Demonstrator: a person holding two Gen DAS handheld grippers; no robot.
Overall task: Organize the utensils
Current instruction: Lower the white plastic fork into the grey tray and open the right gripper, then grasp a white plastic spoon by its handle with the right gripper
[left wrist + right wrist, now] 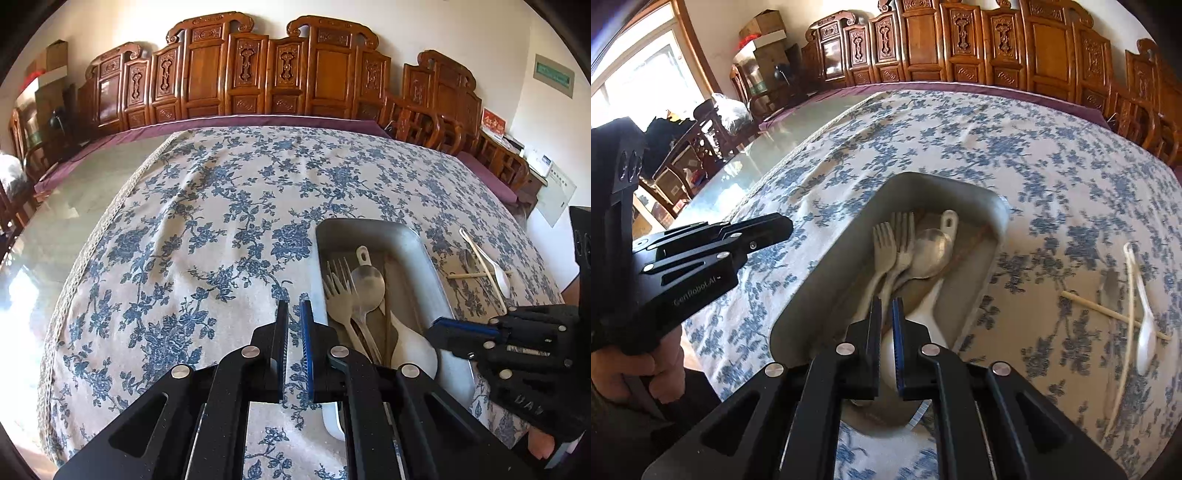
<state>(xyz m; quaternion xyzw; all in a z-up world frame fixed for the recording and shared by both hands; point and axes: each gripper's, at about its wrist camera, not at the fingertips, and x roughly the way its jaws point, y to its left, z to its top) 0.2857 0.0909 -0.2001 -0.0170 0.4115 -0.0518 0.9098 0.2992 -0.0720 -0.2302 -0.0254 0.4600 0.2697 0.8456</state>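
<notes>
Right gripper (pixel 886 306) jaws nearly pressed together, empty, over our rectangular metal tray (pixel 991 236) | left gripper (pixel 294 308) likewise, beside tray | forks, steel spoon (pixel 931 251) inside | white plastic spoon (pixel 1145 332), chopsticks on floral tablecloth (pixel 1034 147).

Bare tablecloth (pixel 207 229) left of tray (pixel 428 258); 2 chopsticks (pixel 1115 314) cluttering its right.

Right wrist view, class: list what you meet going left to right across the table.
left gripper → metal tray → chopstick → white spoon
</notes>
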